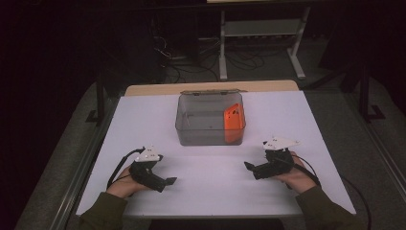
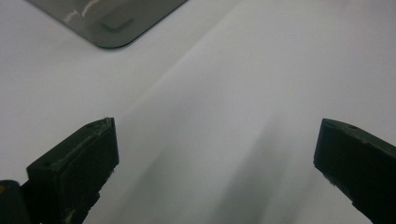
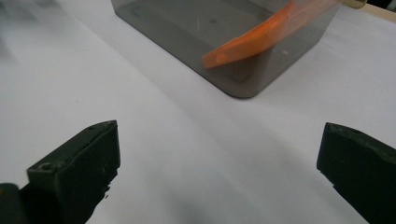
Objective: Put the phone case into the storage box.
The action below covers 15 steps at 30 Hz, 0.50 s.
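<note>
Orange piece (image 1: 234,120) leans in grey bin (image 1: 201,135) on white table (image 1: 210,187); left gripper (image 1: 167,182) and right gripper (image 1: 249,166) both gape empty, near bin.

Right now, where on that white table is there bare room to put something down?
Most of the table is bare: wide strips left and right of the grey bin, and the stretch between the left gripper and right gripper. Inside the bin, an orange piece leans against its right wall.
</note>
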### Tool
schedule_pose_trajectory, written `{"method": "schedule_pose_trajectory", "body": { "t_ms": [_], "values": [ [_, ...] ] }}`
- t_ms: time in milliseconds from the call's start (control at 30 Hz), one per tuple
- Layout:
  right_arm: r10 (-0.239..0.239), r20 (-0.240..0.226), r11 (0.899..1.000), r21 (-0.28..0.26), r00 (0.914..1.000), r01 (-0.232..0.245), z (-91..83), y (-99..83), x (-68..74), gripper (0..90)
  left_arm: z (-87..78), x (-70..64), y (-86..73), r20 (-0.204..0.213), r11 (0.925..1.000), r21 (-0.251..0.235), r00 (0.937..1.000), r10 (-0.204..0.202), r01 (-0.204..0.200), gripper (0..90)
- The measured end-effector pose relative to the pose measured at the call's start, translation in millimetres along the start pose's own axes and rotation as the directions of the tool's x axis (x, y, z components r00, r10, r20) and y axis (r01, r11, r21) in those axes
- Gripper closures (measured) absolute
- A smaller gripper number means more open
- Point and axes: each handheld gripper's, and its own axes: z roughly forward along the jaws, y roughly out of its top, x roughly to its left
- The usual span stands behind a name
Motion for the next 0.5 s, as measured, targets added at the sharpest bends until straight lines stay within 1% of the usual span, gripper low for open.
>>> {"method": "schedule_pose_trajectory", "body": {
  "t_ms": [200, 233, 467, 500],
  "values": [
    [-0.016, 0.007, 1.0, -0.01, 0.9998, 0.016, -4.0, -8.6, 3.0, 0.0, -0.9, -1.1, 0.7, 0.0, 1.0, -0.003, 1.0, 0.007, -0.007, 0.0],
    [-0.008, 0.004, 1.0, -0.012, 1.0, 0.008, -5.2, -10.1, 3.8, 0.0, -1.0, -1.1, 0.6, 0.0, 1.0, -0.003, 1.0, 0.007, -0.007, 0.0],
    [-0.016, 0.004, 0.999, -0.028, 0.9999, 0.016, -11.9, -17.4, 5.2, 0.0, -2.3, -2.1, -0.2, -0.002, 1.0, -0.008, 1.0, 0.002, -0.002, 0.0],
    [-0.009, 0.004, 1.0, -0.027, 1.0, 0.009, -12.8, -18.6, 5.7, 0.0, -2.4, -2.1, -0.3, -0.002, 1.0, -0.008, 1.0, 0.002, -0.002, 0.0]
  ]
}}
